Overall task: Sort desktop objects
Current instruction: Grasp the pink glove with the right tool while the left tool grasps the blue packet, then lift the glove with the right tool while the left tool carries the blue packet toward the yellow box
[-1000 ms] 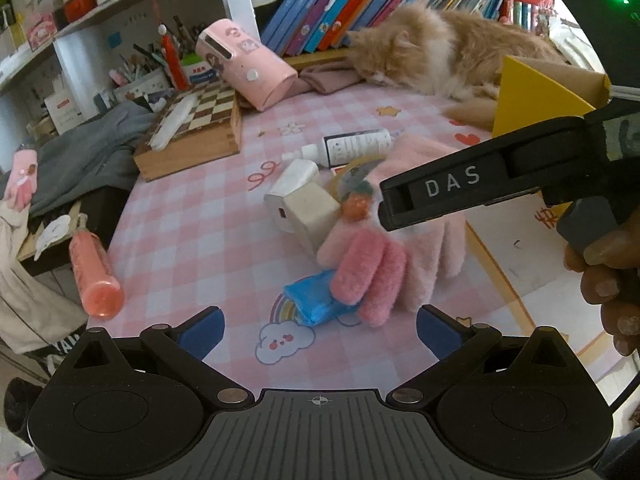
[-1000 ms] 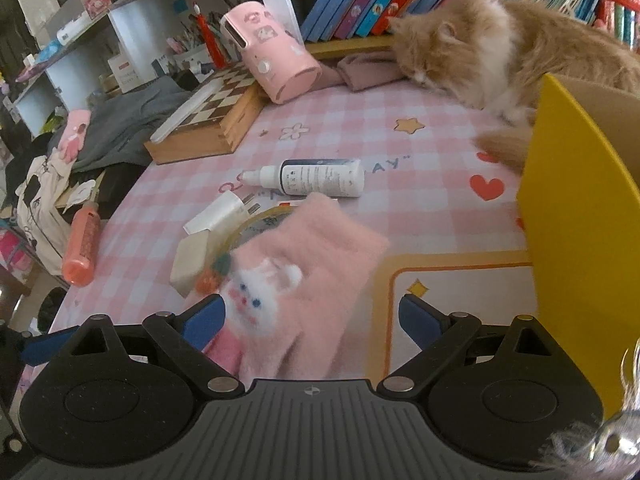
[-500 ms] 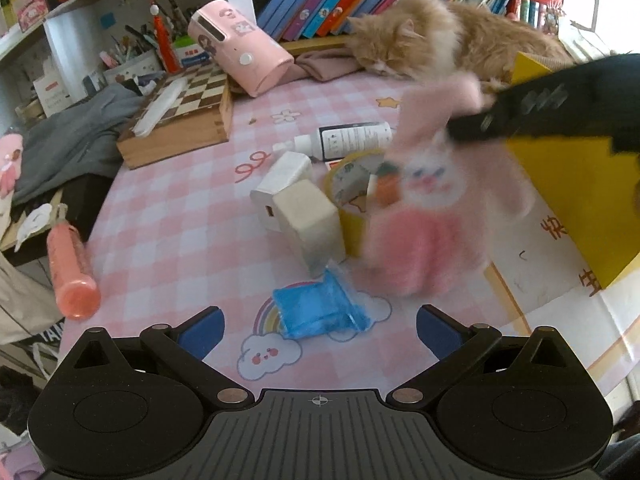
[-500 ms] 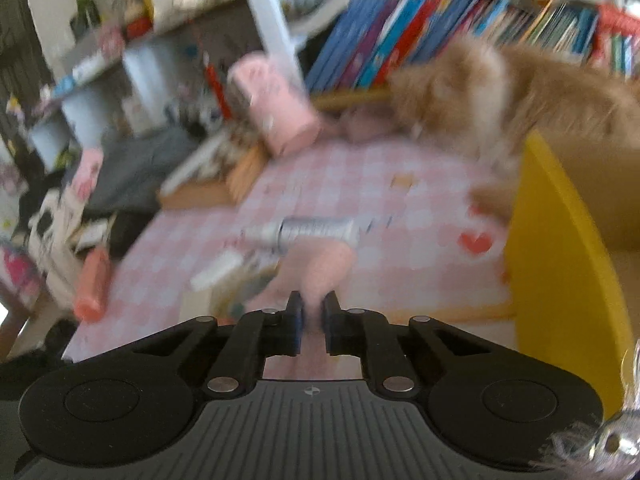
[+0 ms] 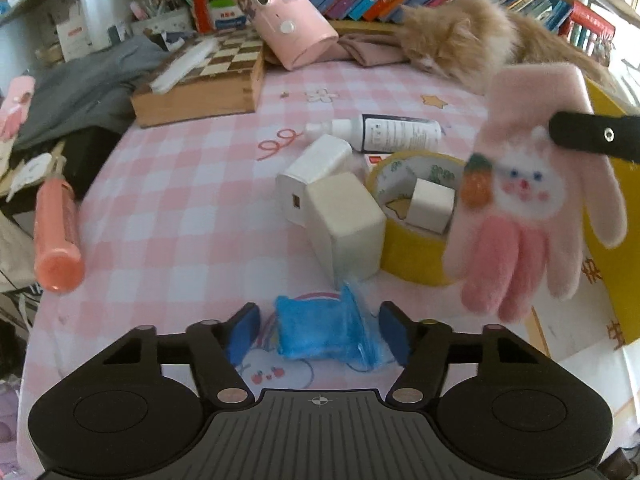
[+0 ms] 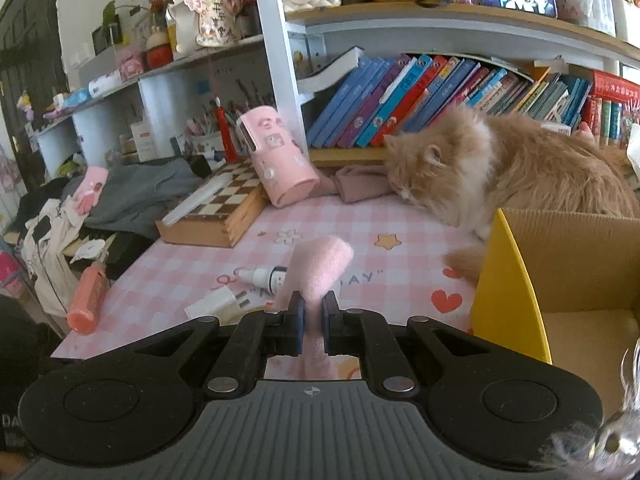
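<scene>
Pink glove (image 5: 532, 208) with a bunny face hangs in the air, fingers down, pinched near its cuff by the right hand-held gripper (image 6: 311, 320), whose blue pads are pressed tight on the fabric. It dangles above the pink checked table (image 5: 180, 216), just in front of the yellow-sided cardboard box (image 6: 560, 280). The left hand-held gripper (image 5: 318, 330) is spread wide and low over the table, its pads either side of a crumpled blue packet (image 5: 328, 332), not touching it. Beyond the packet lie two white chargers (image 5: 332, 208) leaning together, a yellow tape roll (image 5: 416, 256) with a small white cube (image 5: 432, 206) inside, and a white dropper bottle (image 5: 380, 134) on its side. An orange tube (image 5: 56, 236) sits at the table's left edge. A ginger cat (image 6: 500, 172) sleeps at the far side by the books, next to a chessboard box (image 5: 208, 84).
</scene>
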Action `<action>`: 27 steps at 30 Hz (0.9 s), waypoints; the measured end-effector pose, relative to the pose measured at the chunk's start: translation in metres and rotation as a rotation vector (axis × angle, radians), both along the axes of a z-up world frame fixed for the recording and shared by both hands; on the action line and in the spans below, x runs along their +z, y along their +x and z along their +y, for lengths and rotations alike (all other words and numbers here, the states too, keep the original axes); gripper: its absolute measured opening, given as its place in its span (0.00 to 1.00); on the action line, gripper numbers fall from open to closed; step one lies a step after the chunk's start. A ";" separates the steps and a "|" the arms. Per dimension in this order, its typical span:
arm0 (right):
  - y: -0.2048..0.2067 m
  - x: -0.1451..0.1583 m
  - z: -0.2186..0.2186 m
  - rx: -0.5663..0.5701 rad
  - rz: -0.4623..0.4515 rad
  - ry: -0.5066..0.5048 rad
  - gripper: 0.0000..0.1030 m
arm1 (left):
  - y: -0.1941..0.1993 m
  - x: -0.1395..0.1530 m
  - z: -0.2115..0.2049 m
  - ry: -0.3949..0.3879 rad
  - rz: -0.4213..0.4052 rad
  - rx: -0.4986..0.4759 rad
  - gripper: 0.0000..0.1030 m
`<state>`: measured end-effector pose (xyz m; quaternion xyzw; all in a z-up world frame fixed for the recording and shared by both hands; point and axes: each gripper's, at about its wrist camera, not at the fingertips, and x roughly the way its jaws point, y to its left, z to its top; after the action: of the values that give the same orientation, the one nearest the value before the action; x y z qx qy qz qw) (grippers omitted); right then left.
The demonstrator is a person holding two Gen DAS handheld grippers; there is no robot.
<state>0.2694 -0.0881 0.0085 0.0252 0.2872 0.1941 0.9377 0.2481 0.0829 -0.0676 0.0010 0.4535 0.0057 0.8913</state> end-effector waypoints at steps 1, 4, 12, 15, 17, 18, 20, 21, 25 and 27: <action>-0.001 -0.002 0.000 0.001 0.009 -0.002 0.08 | -0.001 0.000 -0.001 -0.002 -0.007 -0.007 0.47; -0.001 -0.005 -0.001 0.004 0.030 -0.001 0.08 | -0.003 0.001 -0.004 -0.011 -0.015 -0.042 0.41; -0.013 0.000 -0.002 0.021 0.009 0.001 0.08 | -0.020 0.018 0.001 -0.047 -0.065 -0.024 0.38; -0.018 0.002 -0.003 0.021 0.002 0.005 0.08 | -0.027 0.028 0.004 -0.059 -0.091 -0.012 0.38; -0.021 0.004 -0.004 0.021 -0.002 0.008 0.08 | -0.032 0.033 0.004 -0.064 -0.105 -0.009 0.38; -0.024 0.005 -0.005 0.020 -0.005 0.010 0.08 | -0.035 0.036 0.004 -0.067 -0.113 -0.010 0.38; -0.028 0.007 -0.007 0.018 -0.011 0.013 0.08 | -0.041 0.043 0.003 -0.072 -0.130 -0.015 0.38; -0.030 0.008 -0.008 0.016 -0.015 0.014 0.08 | -0.044 0.047 0.002 -0.070 -0.141 -0.022 0.38; -0.039 0.010 -0.012 0.011 -0.016 0.022 0.08 | -0.055 0.060 -0.005 -0.046 -0.187 -0.051 0.37; -0.044 0.012 -0.014 0.012 -0.016 0.025 0.08 | -0.060 0.067 -0.006 -0.055 -0.205 -0.050 0.37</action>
<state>0.2250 -0.1021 0.0200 0.0336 0.2774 0.2032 0.9384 0.1880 0.0771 -0.0008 -0.0127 0.3598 -0.0289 0.9325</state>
